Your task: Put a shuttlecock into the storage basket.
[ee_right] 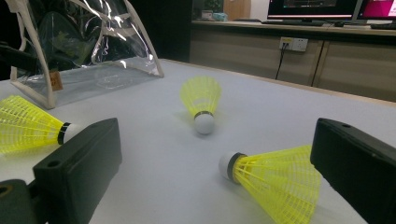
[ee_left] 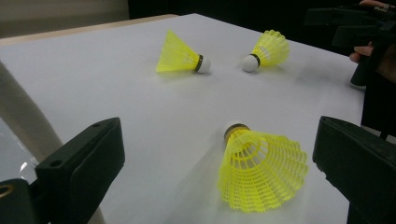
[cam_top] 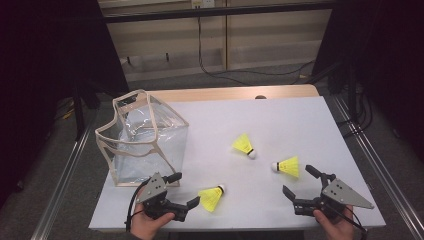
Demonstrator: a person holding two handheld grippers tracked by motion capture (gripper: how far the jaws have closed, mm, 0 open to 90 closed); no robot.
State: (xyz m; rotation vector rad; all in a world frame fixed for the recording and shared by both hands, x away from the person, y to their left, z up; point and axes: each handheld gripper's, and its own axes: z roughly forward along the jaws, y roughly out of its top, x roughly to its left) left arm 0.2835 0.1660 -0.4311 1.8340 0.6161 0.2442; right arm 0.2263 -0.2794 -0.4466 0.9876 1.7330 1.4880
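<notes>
From my seat, the white table (cam_top: 280, 120) fills the centre, its wooden edge (cam_top: 240, 93) at twelve o'clock. Beyond it I see beige cabinets (cam_top: 270, 40), dangling black cables (cam_top: 210, 60), grey floor (cam_top: 60, 150), and monitors (ee_right: 317, 8).

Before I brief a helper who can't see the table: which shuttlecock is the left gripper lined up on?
Start at the clear bag on the table's left. Just right of its near corner lies a yellow shuttlecock, by the left gripper. It lies nearest the front edge, apart from the other two.

- Three bright yellow net-skirted plastic shuttlecocks (cam_top: 213, 198) (cam_top: 243, 145) (cam_top: 288, 166) with white tips and a black band.
- See-through plastic bag (cam_top: 145, 142) with beige edges.
- White table top (cam_top: 280, 120).
- Black grippers (cam_top: 182, 190) (cam_top: 300, 181).
</notes>
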